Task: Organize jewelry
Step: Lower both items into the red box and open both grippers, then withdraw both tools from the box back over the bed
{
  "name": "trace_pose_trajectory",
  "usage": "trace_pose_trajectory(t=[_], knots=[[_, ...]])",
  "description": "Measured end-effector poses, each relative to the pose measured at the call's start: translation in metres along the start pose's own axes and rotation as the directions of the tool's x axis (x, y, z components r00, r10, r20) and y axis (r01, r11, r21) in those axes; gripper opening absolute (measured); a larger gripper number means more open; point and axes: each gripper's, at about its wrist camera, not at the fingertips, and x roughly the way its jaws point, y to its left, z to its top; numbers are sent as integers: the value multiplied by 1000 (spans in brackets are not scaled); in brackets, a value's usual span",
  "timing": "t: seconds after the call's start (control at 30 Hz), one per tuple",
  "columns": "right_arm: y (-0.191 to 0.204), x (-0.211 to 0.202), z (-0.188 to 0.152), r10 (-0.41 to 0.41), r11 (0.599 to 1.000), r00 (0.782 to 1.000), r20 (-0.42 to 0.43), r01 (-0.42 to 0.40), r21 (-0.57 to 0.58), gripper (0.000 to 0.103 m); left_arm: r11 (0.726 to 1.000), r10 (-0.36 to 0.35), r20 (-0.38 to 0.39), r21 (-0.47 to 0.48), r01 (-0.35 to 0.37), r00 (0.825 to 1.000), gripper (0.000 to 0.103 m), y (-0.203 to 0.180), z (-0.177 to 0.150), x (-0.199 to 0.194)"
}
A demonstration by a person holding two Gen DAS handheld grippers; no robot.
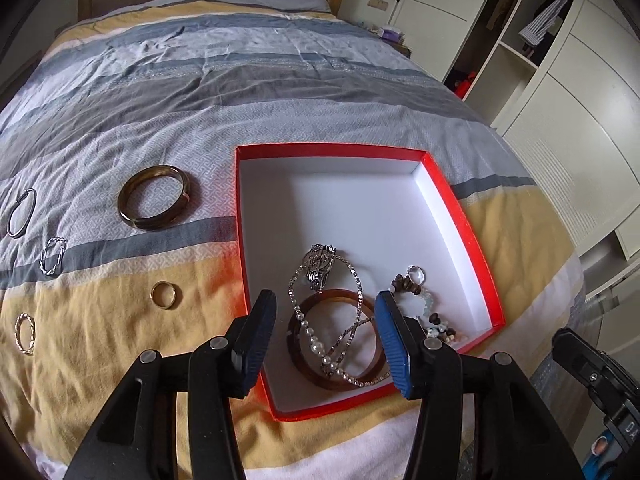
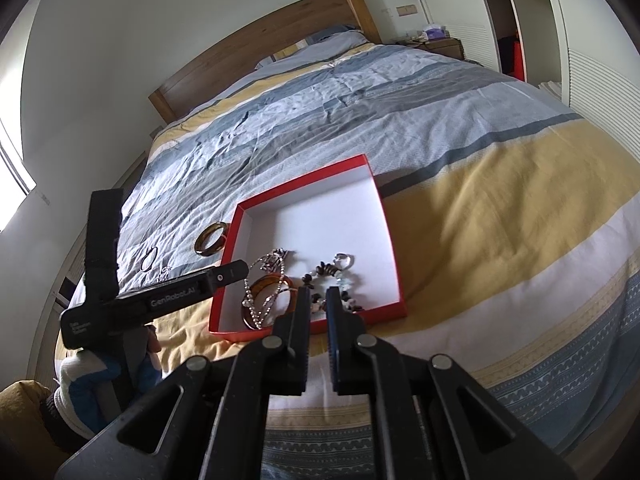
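Note:
A red box (image 1: 460, 216) with a white inside lies on the bed; it also shows in the right wrist view (image 2: 394, 248). In it lie a brown bangle (image 1: 298, 356), a pearl and chain necklace (image 1: 352, 272), a silver piece (image 1: 319, 265) and a beaded bracelet (image 1: 416, 290). My left gripper (image 1: 326, 340) is open and empty above the box's near end. On the quilt to its left lie a dark bangle (image 1: 154, 197), a gold ring (image 1: 164, 295) and thin rings (image 1: 54, 255). My right gripper (image 2: 317, 300) hangs empty at the box's near edge, its jaws a narrow gap apart.
The striped quilt (image 1: 240, 80) covers the whole bed. A wooden headboard (image 2: 256, 48) stands at the far end. White wardrobes (image 1: 560, 80) line the right side. The left gripper's body (image 2: 160, 300) reaches across the right wrist view at the left.

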Motion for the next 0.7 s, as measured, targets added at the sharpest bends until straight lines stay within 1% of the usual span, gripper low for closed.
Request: trace_pose_trajectory(t=[0.17,0.23,0.37,0.43,0.53,0.63,0.7], knots=[[10,4,0,1,1000,1000,-4,-1,-14,9,999,-24,31,-22,25,999,51,10,-7,-22],[16,6,0,2,1000,1000,-9,-2,-22,9,999,-13,49,-45,15,999,53,19,-11,-33],[35,16,-2,15,999,999,-29,-16,-51,9,994,61,90,-101,-52,994,53,45,-26,-56],[49,24,-2,23,997,999,-44,-26,-74,9,987,111,115,-131,-95,987,53,62,-34,-65],[74,39,-2,38,993,997,-70,-46,-113,9,971,192,144,-174,-166,971,53,89,-48,-80],[99,58,-2,59,987,993,-103,-74,-142,9,948,260,156,-227,-221,953,53,118,-62,-92],[120,76,-1,77,981,989,-130,-98,-165,9,934,293,164,-259,-246,942,53,139,-71,-101]])
